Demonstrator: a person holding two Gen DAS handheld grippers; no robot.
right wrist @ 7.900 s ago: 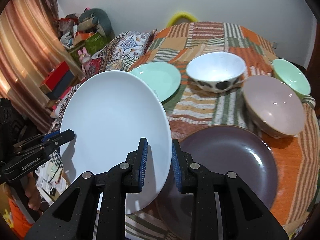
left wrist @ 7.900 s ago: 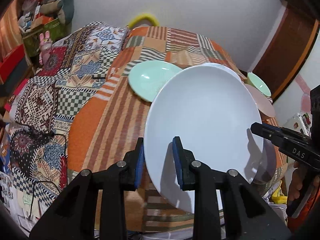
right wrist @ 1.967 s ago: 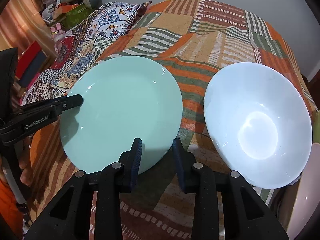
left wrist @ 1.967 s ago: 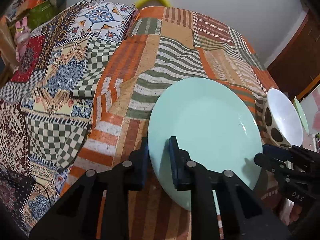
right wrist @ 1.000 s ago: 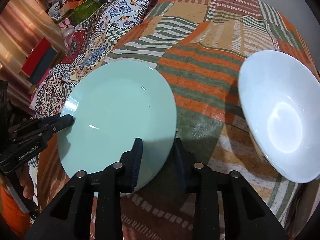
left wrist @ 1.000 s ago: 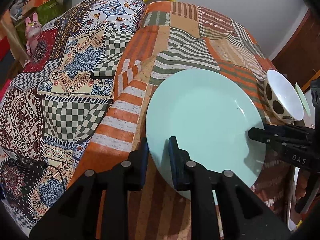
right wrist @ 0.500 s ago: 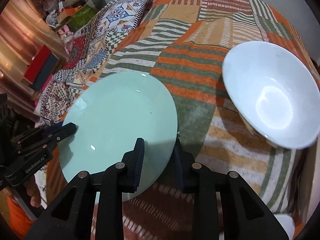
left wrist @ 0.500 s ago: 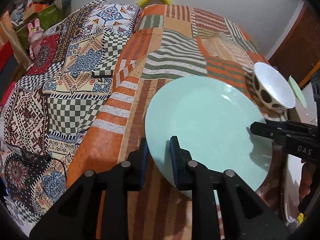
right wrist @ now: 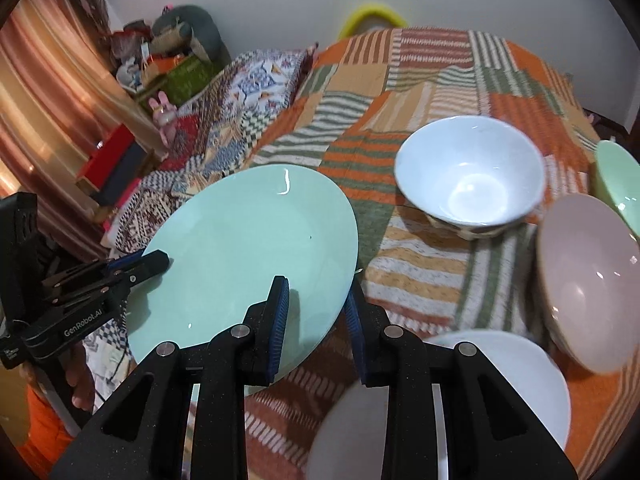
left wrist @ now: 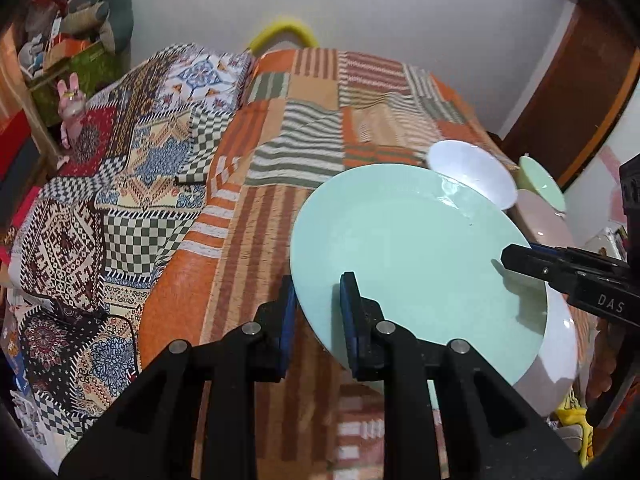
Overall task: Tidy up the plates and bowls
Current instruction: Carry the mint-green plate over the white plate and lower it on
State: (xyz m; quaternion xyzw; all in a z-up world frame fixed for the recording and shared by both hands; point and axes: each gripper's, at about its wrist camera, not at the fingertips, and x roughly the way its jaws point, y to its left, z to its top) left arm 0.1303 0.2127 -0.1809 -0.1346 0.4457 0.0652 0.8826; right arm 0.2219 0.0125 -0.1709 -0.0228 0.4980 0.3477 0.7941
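Both hand-held grippers clamp the same mint plate: the left hand-held gripper (left wrist: 316,312) pinches the rim on its side, one finger over the face and one beneath, and the right hand-held gripper (right wrist: 316,312) does likewise at the opposite rim. The plate (left wrist: 408,256) hangs in the air, tilted a little, above the near edge of the bed with its striped patchwork cover (left wrist: 304,136), and partly over a white plate (left wrist: 560,344) that lies at the near right corner. Glazed ceramic of this kind is, by my judgement, stiff, fairly heavy for a thin rim pinch, slick under the pads and quick to chip or shatter if dropped, so a grip at two opposite edges is the sensible hold, and both sides need to stay level and move together lest the rim slide out. Each gripper reaches forward and inward, roughly level, its fingers pointing toward the plate's centre, the person's hands close to the body. Farther along the right side stand a white bowl (right wrist: 470,172), a pink bowl (right wrist: 588,272) and a green bowl (right wrist: 620,176), all apart from the carried plate.
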